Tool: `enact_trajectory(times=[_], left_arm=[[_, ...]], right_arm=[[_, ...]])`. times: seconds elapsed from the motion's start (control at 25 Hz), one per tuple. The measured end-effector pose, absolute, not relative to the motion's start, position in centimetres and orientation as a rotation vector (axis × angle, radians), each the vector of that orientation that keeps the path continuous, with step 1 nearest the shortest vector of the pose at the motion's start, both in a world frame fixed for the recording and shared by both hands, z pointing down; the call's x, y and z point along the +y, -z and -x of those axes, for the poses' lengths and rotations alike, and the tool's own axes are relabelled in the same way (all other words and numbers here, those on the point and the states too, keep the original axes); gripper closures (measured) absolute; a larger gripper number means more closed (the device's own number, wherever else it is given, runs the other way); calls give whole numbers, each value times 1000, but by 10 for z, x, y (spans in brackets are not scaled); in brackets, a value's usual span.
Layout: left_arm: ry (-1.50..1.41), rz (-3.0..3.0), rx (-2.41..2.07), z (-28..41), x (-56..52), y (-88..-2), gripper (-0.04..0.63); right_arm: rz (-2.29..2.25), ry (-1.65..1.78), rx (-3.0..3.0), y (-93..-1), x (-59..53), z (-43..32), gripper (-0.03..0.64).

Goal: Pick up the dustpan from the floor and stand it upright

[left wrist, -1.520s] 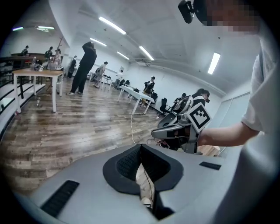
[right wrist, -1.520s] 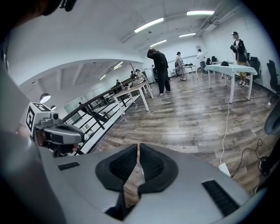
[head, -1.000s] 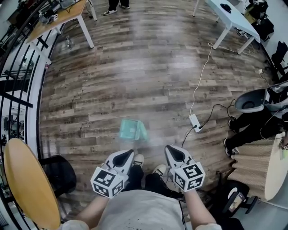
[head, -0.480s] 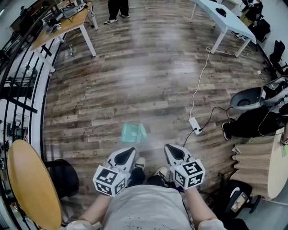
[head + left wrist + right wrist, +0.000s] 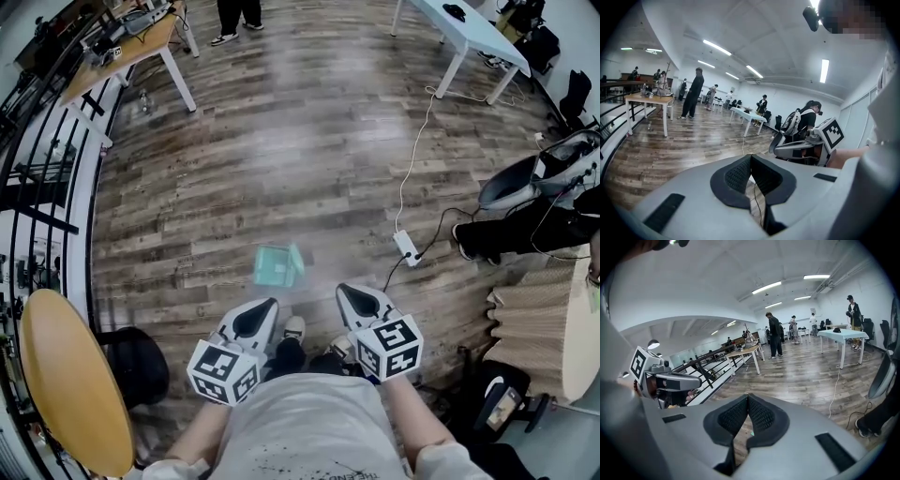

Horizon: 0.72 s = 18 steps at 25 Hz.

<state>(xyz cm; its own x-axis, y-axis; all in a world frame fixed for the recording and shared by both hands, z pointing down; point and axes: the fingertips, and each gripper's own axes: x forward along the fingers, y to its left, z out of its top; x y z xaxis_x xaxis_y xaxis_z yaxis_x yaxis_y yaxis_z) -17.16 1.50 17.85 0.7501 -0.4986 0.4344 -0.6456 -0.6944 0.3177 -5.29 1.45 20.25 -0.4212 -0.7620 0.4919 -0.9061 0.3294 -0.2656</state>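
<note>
Dustpan (image 5: 278, 265) lying on floor, below and ahead of both tools, nearer left gripper (image 5: 251, 321). Left and right gripper (image 5: 364, 304) jaws pressed together, nothing held. Jaws should be spread before lowering, and one edge pinched firmly before tipping upright

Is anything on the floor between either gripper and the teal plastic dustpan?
Nothing visible does. Only bare wooden floor separates the teal plastic dustpan from the left gripper and right gripper; the white power strip lies off to the right.
</note>
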Motion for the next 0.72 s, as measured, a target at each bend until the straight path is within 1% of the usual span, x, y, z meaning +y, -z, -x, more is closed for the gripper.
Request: enact_trajectory(times=[0.72], left_arm=[[-492,-2494,-900,184,25,-180,571]], right_arm=[[-1439,-744,-2334,-219,23,60,592]])
